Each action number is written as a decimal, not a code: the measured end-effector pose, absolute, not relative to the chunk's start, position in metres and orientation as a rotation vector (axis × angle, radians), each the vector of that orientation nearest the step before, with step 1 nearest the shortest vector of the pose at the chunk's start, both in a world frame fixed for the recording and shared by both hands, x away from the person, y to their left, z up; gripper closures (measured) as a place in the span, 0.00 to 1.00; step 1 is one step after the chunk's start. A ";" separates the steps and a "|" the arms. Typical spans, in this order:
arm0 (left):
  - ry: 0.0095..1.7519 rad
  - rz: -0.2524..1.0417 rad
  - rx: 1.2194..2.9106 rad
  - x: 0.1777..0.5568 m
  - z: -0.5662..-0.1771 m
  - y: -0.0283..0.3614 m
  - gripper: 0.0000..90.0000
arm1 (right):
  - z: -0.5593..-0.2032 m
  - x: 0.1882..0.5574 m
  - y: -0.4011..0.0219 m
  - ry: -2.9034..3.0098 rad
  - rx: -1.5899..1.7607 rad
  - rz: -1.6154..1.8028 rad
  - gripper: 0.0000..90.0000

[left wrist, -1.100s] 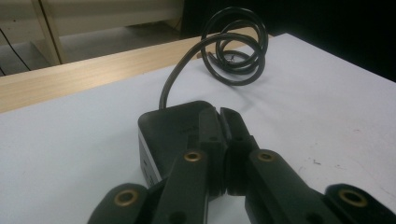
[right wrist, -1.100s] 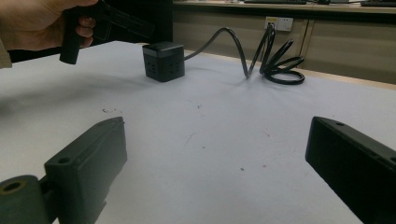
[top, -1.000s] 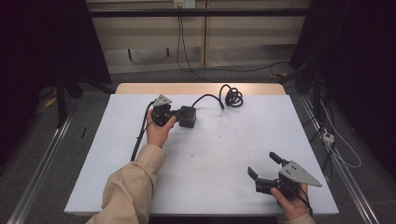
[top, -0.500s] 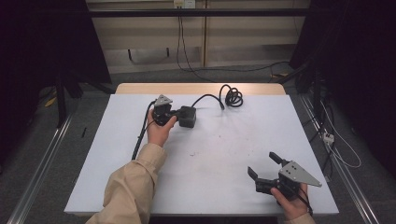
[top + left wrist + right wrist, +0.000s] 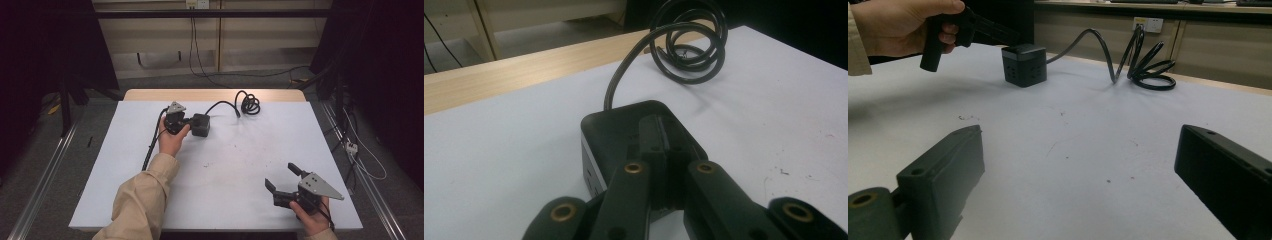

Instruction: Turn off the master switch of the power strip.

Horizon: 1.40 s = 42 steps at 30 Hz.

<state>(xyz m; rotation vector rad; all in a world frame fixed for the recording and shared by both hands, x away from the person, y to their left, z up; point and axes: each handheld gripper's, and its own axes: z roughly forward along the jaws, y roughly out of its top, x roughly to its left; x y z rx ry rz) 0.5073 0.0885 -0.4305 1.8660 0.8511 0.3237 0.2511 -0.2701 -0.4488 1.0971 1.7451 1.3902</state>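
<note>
Resting on the white table (image 5: pixel 125 190), far left of centre, the black cube power socket (image 5: pixel 200 125) sits under your left gripper (image 5: pixel 186 121), jaws clenched together and empty. Push and it could slide, tugging its coiled cord (image 5: pixel 248 103). Your right gripper (image 5: pixel 281 178) waits spread wide.

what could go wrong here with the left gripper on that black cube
The left gripper rests shut on top of the black power cube, not around it, so pressing may slide or tip the cube. Its cord ends in a coil at the table's far edge; dragging the cube could pull that coil.
</note>
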 end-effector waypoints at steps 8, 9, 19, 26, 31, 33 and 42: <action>0.850 0.326 1.874 0.508 -0.433 0.086 1.00 | -0.449 0.251 -0.270 1.746 1.095 1.391 0.06; 0.852 0.324 1.874 0.508 -0.433 0.086 1.00 | -0.449 0.251 -0.270 1.747 1.095 1.392 0.06; 0.855 0.320 1.865 0.509 -0.434 0.086 1.00 | -0.449 0.251 -0.270 1.747 1.098 1.395 0.06; 0.842 0.330 1.879 0.509 -0.433 0.086 1.00 | -0.449 0.252 -0.269 1.755 1.090 1.397 0.06; 0.839 0.335 1.884 0.509 -0.433 0.086 1.00 | -0.449 0.252 -0.270 1.756 1.091 1.396 0.06; 0.843 0.329 1.878 0.509 -0.433 0.086 1.00 | -0.449 0.252 -0.269 1.756 1.092 1.396 0.06; 0.828 0.361 1.897 0.509 -0.432 0.084 1.00 | -0.449 0.252 -0.269 1.765 1.088 1.398 0.06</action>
